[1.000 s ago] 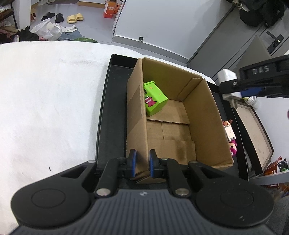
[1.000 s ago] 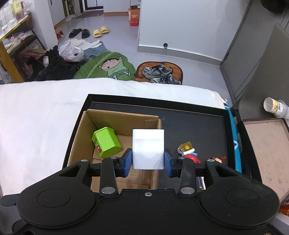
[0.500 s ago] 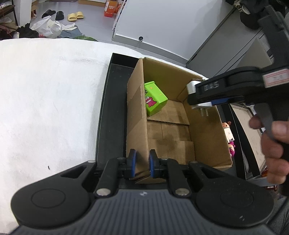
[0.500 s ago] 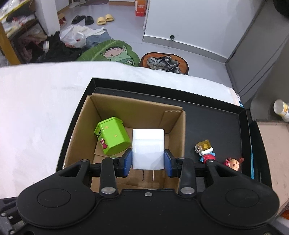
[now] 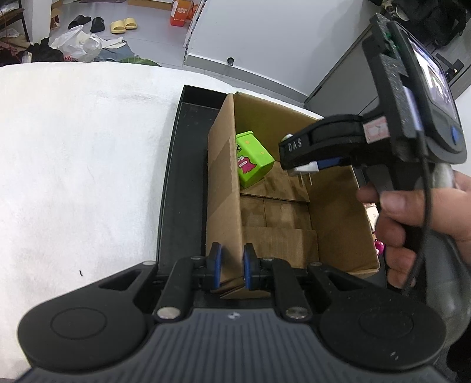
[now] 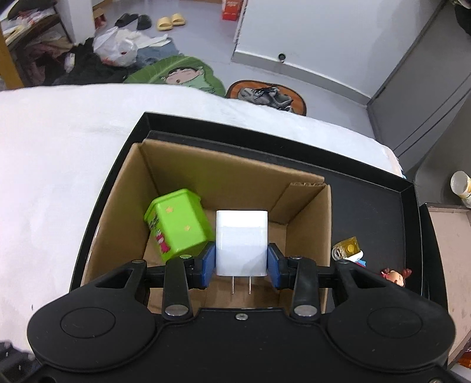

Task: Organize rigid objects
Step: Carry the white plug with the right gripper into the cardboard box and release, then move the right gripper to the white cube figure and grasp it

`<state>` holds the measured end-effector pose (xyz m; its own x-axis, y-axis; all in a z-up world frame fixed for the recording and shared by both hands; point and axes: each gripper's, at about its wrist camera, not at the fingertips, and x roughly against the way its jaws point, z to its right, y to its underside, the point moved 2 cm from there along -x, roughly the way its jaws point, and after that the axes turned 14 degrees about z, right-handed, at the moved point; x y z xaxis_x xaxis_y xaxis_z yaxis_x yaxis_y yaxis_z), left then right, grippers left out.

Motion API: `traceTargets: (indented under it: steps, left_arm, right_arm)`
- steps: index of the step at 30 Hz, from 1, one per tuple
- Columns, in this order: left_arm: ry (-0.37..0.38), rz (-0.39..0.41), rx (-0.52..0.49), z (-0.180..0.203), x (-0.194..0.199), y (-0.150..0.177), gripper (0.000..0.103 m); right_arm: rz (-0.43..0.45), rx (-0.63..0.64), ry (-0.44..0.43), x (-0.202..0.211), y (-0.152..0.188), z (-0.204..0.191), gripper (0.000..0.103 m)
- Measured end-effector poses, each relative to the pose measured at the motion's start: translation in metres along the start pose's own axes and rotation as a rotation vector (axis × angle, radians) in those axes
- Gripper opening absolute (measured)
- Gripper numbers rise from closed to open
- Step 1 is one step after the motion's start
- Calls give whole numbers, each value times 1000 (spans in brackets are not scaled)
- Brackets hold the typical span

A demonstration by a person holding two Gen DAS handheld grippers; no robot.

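The right tongs (image 6: 241, 263) are clenched on a white two-prong charger plug (image 6: 241, 243), their blue pads pressed against its two sides, the metal prongs pointing back toward the camera. In the left wrist view the same tongs (image 5: 306, 168) hang above the open cardboard box (image 5: 338, 212), with a bare hand (image 5: 412, 218) wrapped around the handle; the plug's (image 5: 306, 168) prongs stick out below the black fingers, clear of the box floor.

The left tongs (image 5: 229, 268) are clamped on the near corner of the cardboard box, one blue pad outside the wall and one inside it.

Inside the box, against its left wall toward the far end, lies a lime-green plastic container (image 6: 178, 224) tipped onto its side, with a pink-mouthed cartoon monster (image 5: 245, 165) printed on one face. In the right wrist view the plug sits just beside this container.

The box stands in a shallow black tray (image 6: 376, 212). On the tray floor to the right of the box are a small figure with a yellow block-shaped top (image 6: 348, 250) and a little doll with a reddish headpiece (image 6: 394, 277), near each other. The tray rests on a white cloth-covered counter (image 5: 82, 165). Beyond the counter, the grey floor holds a green cartoon rug (image 6: 179, 73), a pair of grey sneakers (image 6: 265, 94) on a mat and yellow slippers (image 6: 170, 22).
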<state>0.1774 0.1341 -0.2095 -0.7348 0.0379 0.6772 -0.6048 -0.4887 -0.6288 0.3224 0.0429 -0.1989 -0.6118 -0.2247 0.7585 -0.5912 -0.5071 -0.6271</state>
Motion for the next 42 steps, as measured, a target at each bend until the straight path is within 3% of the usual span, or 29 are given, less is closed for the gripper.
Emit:
traceTargets:
  steps: [14,24,42]
  left_arm:
    - [-22,-9,-10,4,-1,-2,14]
    - [-43,-4,-26,7,1,0,14]
    - [-82,-14,-54,13,0,-1,14]
  right_arm:
    - [57,-30,-59,60,-9,39,49]
    - [53,-45,-45,85,3,79,52]
    - [16,-116,-3,73,37,141,52]
